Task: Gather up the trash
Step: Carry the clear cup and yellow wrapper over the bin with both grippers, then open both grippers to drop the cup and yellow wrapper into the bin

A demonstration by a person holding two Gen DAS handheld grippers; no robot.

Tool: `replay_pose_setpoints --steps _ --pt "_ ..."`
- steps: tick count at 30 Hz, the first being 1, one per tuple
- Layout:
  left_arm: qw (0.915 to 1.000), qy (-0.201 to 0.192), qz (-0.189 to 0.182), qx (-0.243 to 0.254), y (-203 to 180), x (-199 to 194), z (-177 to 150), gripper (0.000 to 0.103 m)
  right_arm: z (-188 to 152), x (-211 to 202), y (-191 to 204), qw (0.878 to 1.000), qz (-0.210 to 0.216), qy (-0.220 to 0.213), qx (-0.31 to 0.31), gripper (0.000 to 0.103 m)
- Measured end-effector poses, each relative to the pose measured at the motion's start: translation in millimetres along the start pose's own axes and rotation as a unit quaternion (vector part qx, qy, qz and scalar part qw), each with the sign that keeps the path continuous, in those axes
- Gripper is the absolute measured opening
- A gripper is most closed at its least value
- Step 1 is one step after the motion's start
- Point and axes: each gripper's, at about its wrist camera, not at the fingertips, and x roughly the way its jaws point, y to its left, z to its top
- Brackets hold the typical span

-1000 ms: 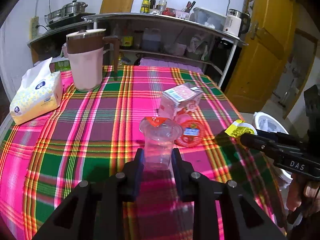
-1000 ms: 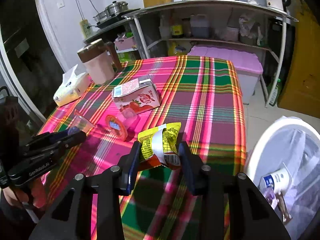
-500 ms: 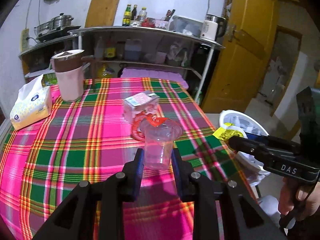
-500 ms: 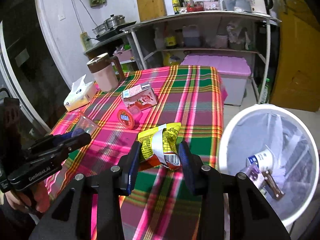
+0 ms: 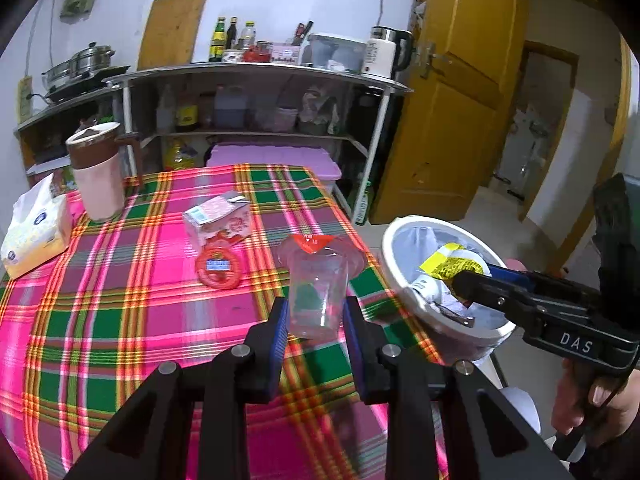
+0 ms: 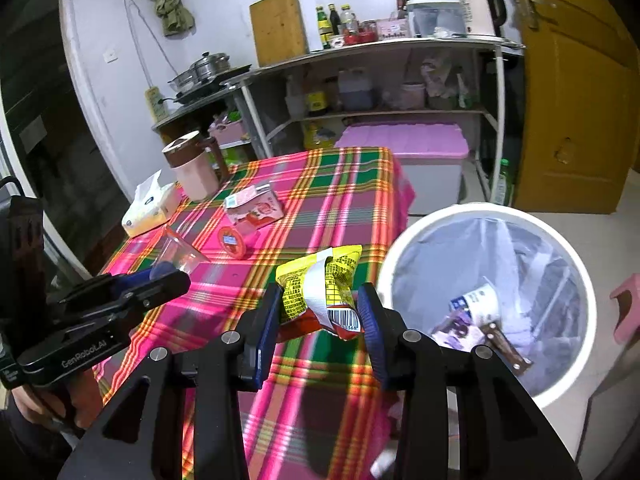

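In our left gripper (image 5: pixel 315 316) we grip a clear plastic cup (image 5: pixel 318 288), upright above the plaid tablecloth (image 5: pixel 120 300); in our right gripper (image 6: pixel 318 316) we clamp a yellow snack wrapper (image 6: pixel 320 292), held over the table's edge just beside the white trash bin (image 6: pixel 560 392), which has litter inside; farther out on the cloth lie a pink carton (image 5: pixel 218 220) and a red lid (image 5: pixel 218 268), touching; beyond them stand a pink jug (image 5: pixel 98 172) and a tissue pack (image 5: pixel 34 232).

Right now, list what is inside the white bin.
Inside the white bin: a clear liner, a small white cup, a purple wrapper. Anything beneath them is covered.
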Motion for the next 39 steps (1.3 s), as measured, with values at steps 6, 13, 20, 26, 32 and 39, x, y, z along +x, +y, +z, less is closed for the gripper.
replay_pose_setpoints --steps 6,13,20,26,32,39 --pt "0.9996 0.005 -0.020 0.019 -28 14 7 0.028 -5 -13 -23 1.000 -0.019 -0.009 0.017 0.040" --pt "0.9982 0.013 -0.042 0.041 -59 37 16 0.028 -8 -26 -57 0.998 -0.047 -0.017 0.045 0.040" --pt "0.9962 0.022 -0.060 0.060 -85 61 21 0.028 -11 -34 -89 0.995 -0.071 -0.020 0.069 0.040" --pt "0.9941 0.035 -0.072 0.074 -102 83 24 0.028 -14 -30 -110 0.993 -0.085 -0.013 0.086 0.040" --pt "0.9916 0.053 -0.082 0.085 -118 108 23 0.028 -18 -21 -127 0.991 -0.096 0.000 0.098 0.040" --pt "0.9889 0.071 -0.092 0.093 -130 133 23 0.029 -20 -13 -143 0.989 -0.106 0.013 0.105 0.040"
